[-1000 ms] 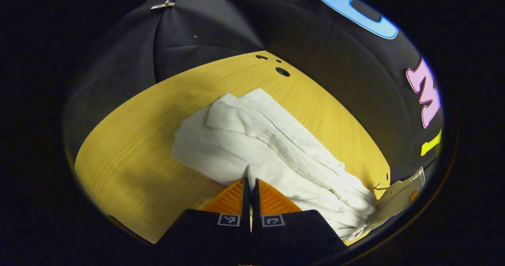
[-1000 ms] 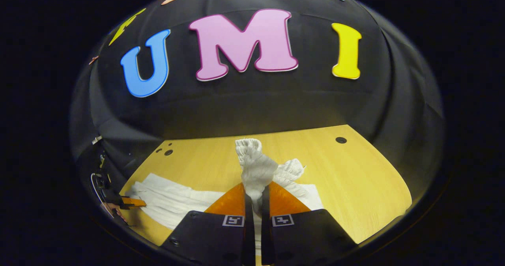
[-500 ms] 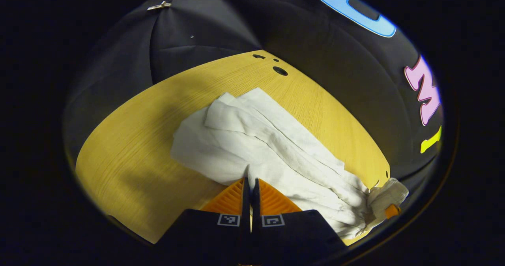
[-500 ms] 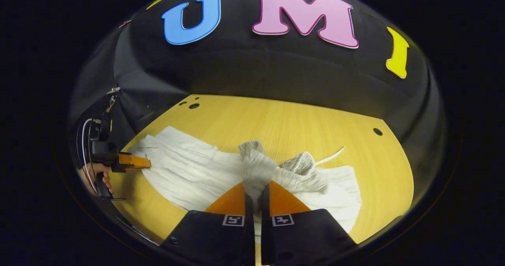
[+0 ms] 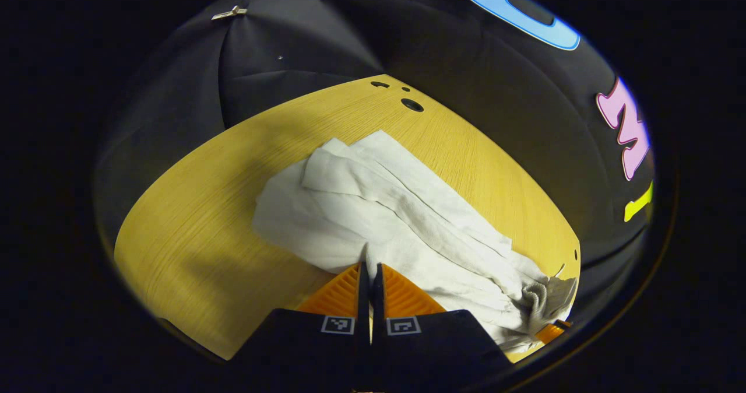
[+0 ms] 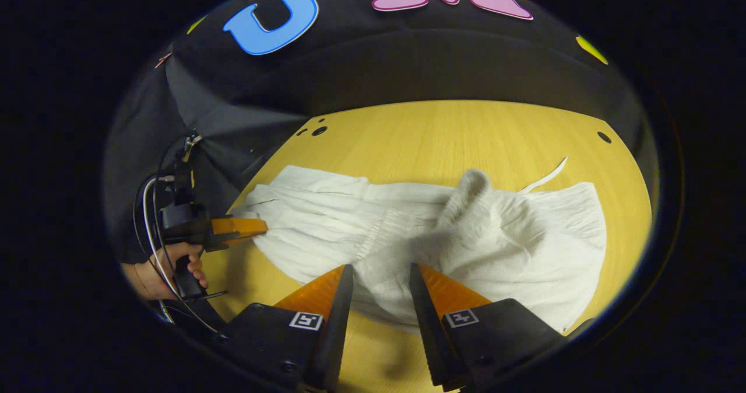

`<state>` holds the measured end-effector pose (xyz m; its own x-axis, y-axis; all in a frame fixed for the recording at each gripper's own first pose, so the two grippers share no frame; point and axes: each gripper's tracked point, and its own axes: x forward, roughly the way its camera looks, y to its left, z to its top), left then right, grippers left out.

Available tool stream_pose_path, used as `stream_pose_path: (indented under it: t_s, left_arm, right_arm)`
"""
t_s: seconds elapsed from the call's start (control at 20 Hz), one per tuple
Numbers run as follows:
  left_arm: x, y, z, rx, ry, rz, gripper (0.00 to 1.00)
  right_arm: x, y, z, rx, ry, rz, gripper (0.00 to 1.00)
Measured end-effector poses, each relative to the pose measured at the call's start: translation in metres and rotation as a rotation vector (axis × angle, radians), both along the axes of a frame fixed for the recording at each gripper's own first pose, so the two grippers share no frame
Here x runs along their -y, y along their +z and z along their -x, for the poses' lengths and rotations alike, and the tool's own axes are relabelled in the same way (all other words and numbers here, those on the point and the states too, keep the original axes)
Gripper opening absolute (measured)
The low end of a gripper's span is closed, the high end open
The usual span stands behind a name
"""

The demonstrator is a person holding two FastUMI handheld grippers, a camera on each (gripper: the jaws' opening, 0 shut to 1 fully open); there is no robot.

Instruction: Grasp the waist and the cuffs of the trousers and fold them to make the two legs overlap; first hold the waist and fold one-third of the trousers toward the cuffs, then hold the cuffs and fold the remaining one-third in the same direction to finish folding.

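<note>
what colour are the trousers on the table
White, plain with no pattern; the trousers show best in the right gripper view.

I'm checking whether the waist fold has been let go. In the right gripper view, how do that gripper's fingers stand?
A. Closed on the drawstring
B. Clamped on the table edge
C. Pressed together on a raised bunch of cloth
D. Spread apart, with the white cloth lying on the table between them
D: the right gripper has its fingers spread, and the trousers lie flat on the table between them, not pinched.

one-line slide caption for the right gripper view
Right gripper open over the folded waist of the white trousers; left gripper pinching the cuffs.
</note>
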<state>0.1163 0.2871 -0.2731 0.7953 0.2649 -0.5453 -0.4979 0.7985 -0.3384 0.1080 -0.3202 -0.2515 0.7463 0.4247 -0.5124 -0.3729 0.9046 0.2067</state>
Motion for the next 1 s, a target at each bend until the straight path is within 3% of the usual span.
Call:
stream_pose_path:
  t_s: [0.1,0.25,0.6,1.0]
  left_arm:
    - [0.000,0.000,0.000,0.003,0.003,0.004,0.06]
    - [-0.001,0.002,0.000,0.013,0.008,0.015,0.06]
    - [0.002,0.022,-0.001,0.109,0.009,0.077,0.06]
    - [0.035,0.084,-0.015,0.260,-0.069,0.021,0.05]
  right_arm:
    - [-0.010,0.001,0.017,-0.018,0.049,-0.024,0.64]
    - [-0.001,0.002,0.019,-0.027,0.017,-0.060,0.65]
    - [0.091,0.015,0.019,-0.012,-0.201,-0.140,0.65]
    - [0.189,0.028,0.035,0.024,-0.403,-0.205,0.65]
